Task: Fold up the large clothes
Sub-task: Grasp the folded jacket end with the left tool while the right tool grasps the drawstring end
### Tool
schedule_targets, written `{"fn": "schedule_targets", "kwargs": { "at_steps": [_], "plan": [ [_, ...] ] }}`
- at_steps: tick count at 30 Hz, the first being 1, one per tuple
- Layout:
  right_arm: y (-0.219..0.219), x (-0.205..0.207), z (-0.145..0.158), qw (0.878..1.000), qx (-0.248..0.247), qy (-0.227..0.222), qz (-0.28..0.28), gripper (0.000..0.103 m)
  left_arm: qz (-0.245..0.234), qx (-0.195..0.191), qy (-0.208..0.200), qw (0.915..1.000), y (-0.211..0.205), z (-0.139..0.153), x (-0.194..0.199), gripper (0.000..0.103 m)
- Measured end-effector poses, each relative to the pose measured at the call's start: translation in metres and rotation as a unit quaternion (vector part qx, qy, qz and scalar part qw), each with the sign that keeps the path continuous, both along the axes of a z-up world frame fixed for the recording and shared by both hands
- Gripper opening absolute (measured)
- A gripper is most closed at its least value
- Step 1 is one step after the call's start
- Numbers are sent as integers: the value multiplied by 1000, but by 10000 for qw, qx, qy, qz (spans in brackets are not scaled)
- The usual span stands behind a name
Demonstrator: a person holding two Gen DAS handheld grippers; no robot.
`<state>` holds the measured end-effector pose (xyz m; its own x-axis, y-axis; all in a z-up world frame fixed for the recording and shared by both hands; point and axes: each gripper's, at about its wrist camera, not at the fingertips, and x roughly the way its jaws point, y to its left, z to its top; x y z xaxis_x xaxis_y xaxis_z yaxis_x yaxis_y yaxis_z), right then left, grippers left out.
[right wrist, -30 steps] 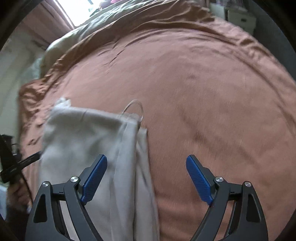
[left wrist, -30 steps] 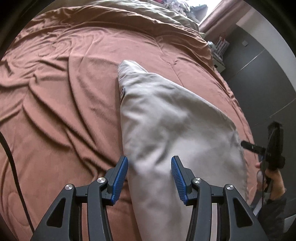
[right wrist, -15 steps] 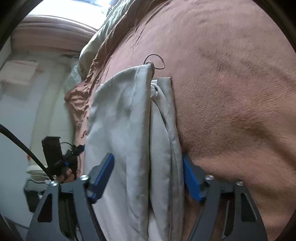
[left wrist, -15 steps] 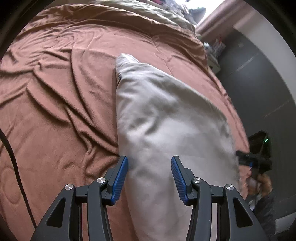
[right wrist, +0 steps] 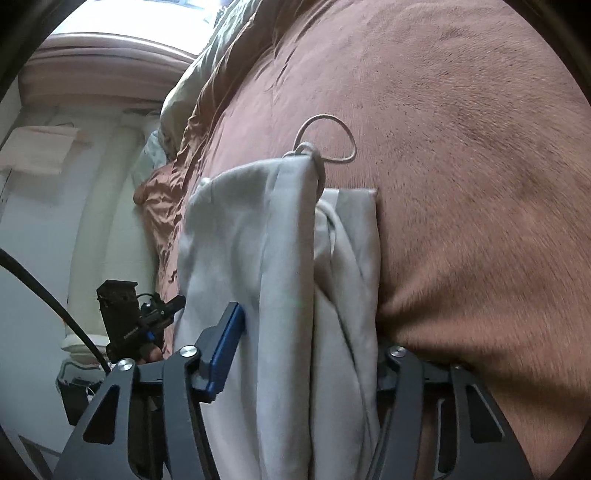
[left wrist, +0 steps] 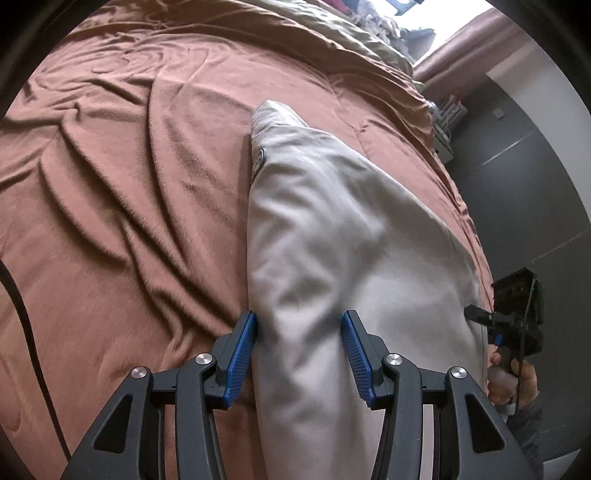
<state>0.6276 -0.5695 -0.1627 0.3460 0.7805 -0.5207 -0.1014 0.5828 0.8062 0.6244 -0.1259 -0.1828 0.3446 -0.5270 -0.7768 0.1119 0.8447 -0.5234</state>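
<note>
A pale grey garment [left wrist: 332,258] with a drawstring loop [right wrist: 328,140] lies lengthwise on the brown bedspread [left wrist: 129,184]. My left gripper [left wrist: 300,350] is shut on a thick fold at its near end, and cloth fills the gap between the blue pads [left wrist: 243,350]. My right gripper [right wrist: 308,328] is closing on the garment's [right wrist: 280,258] other near edge. Its left pad [right wrist: 227,343] touches the cloth. Its right finger is sunk between cloth and bedspread, with the pad hidden. Each view shows the other gripper [left wrist: 517,314] [right wrist: 125,314] held in a hand.
An olive quilt [left wrist: 332,29] and a heap of clothes lie at the far end of the bed. A dark wall [left wrist: 517,166] and a small shelf stand beyond the bed's right edge. A black cable [left wrist: 22,306] crosses the bedspread at the left. White wall and curtain [right wrist: 74,166] are on the other side.
The right gripper tipped down onto the bed and its jaws closed from wide apart onto the garment's edge. The left gripper sank slightly, keeping the same hold.
</note>
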Motion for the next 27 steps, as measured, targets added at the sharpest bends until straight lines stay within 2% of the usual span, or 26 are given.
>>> {"fn": "schedule_targets", "kwargs": {
  "at_steps": [2,6,7,10,13,16,27],
  "plan": [
    [7,2,2,10000,-80,-33,26,51,-17,104,-9,9999,-3,0,6,50],
    [12,-3,9,9994,-326,-145,19,30,-13,281,-26,9996,-7,3,14,50],
    [14,-6,13,9991,-388,-193,1,24,-7,304,-45,9995,-9,3,15,48],
    [21,-17,29,9978,-527,-400,-46,15,-28,425,-115,9990,-14,5,12,38],
    [29,-31,47,9960,-663,-591,-69,11,-33,507,-192,9985,-16,10,8,25],
    [41,-50,65,9932,-837,-807,-74,10,-101,518,-365,9979,-16,24,2,18],
    [66,-130,127,9842,-943,-1500,-72,9,-43,124,-1040,9945,5,104,-44,11]
  ]
}}
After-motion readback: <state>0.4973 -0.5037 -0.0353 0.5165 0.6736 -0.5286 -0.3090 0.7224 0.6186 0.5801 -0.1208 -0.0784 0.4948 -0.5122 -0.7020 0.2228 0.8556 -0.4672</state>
